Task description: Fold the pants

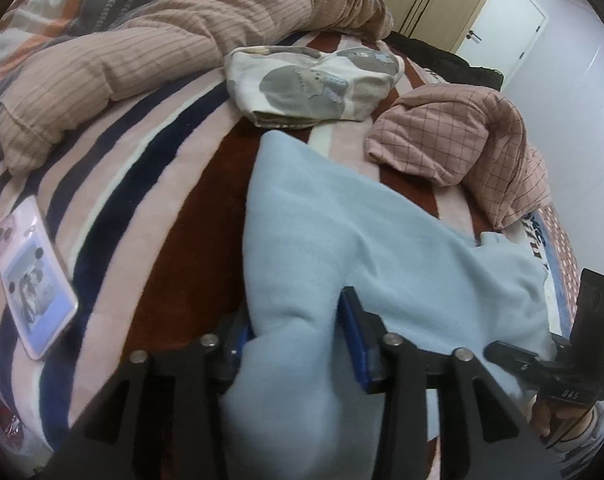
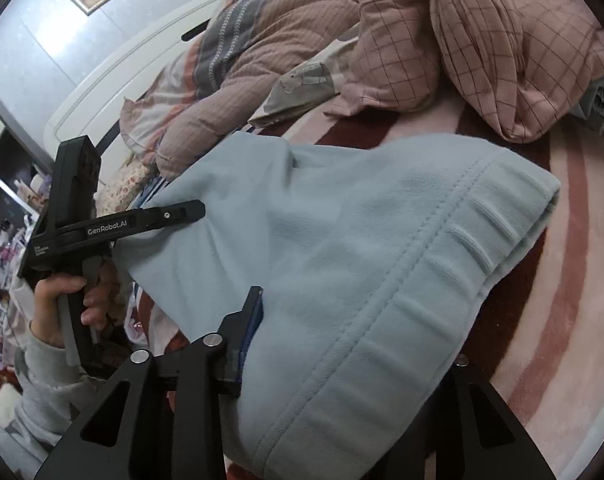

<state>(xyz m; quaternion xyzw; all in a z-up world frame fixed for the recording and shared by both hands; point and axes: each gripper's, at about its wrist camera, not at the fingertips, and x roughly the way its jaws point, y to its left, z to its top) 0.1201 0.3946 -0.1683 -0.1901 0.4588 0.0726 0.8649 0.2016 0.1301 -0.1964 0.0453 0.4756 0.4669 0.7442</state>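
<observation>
Pants (image 1: 341, 240) on blanket (image 1: 174, 184), phone (image 1: 34, 276) leftward

Left tongs (image 1: 298, 344) angled down, jaws part open with pants (image 1: 341, 240) bunched between, right tongs (image 2: 341, 344) likewise tilted down, waistband between part-open jaws, left hand (image 2: 68, 300) wrapped round handle, grey sleeve.

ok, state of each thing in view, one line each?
light blue pants: folded over, lying on the bed, fabric between both tools' fingers
left tool: around a fold of the pants
right tool: at the waistband end
phone: lying back side up on the striped blanket
door: closed
</observation>
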